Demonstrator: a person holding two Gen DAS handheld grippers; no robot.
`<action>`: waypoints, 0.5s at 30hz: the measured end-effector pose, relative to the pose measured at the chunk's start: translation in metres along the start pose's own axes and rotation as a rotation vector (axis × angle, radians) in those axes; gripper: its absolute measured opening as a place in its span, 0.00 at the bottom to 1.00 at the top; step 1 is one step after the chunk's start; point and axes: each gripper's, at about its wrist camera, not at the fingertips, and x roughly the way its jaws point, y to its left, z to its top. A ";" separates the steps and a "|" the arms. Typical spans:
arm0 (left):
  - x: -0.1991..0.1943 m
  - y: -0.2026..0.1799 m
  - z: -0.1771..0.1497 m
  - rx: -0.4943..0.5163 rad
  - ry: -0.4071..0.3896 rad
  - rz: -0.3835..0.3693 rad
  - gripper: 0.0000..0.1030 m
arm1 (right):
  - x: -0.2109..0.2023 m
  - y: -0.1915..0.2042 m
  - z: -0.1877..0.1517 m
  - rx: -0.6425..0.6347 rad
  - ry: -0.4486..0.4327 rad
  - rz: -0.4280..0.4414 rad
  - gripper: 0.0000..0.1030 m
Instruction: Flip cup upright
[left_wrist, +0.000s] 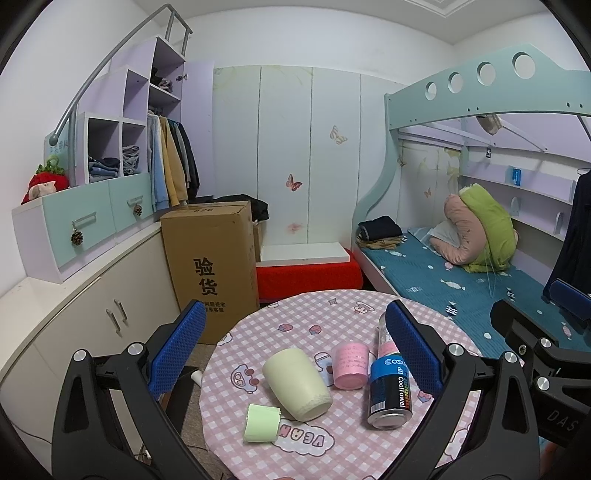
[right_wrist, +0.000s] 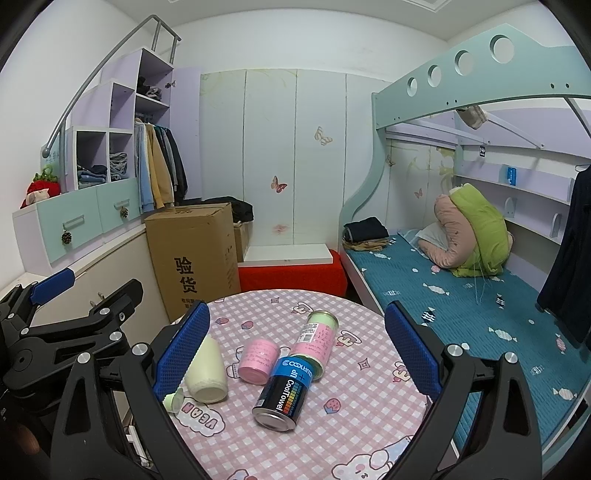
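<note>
On the round table (left_wrist: 332, 435) with its pink checked cloth, the cream cup (left_wrist: 297, 384) lies on its side, and I see its wide mouth tipped toward my cameras and its base pointing away toward the room. Just beside its rim, at the near left edge of the cloth, sits a small pale green piece (left_wrist: 261, 422), close to the cup but I cannot tell whether they touch. To the cup's right lies a small pink cup (left_wrist: 350, 364), also on its side. Further right is a dark spray can (left_wrist: 388, 395) with a blue band, lying with its metal end toward me. Behind the can, a pink-labelled bottle (right_wrist: 318, 340) with a green cap rests lengthwise, its lower end against the can.

My left gripper (left_wrist: 295, 350) hangs above the table with its blue pads spread wide; the cup, pink cup and can all lie in the gap between them, and nothing is held. My right gripper (right_wrist: 297, 350) is likewise wide open and holding nothing, poised above the same cluster, with the cream cup close to its left pad (right_wrist: 183, 350).

Beyond the table stand a cardboard box (left_wrist: 212, 266) and a bunk bed (left_wrist: 461, 273).
</note>
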 end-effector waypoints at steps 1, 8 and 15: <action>0.000 0.000 0.000 0.000 0.001 0.000 0.95 | 0.000 0.000 0.000 -0.001 0.000 0.000 0.90; 0.000 0.000 0.000 0.001 0.002 0.001 0.95 | 0.000 0.000 0.001 0.000 0.001 0.000 0.90; 0.000 0.000 0.000 0.000 0.002 0.000 0.95 | 0.000 0.000 0.000 0.001 0.001 0.000 0.90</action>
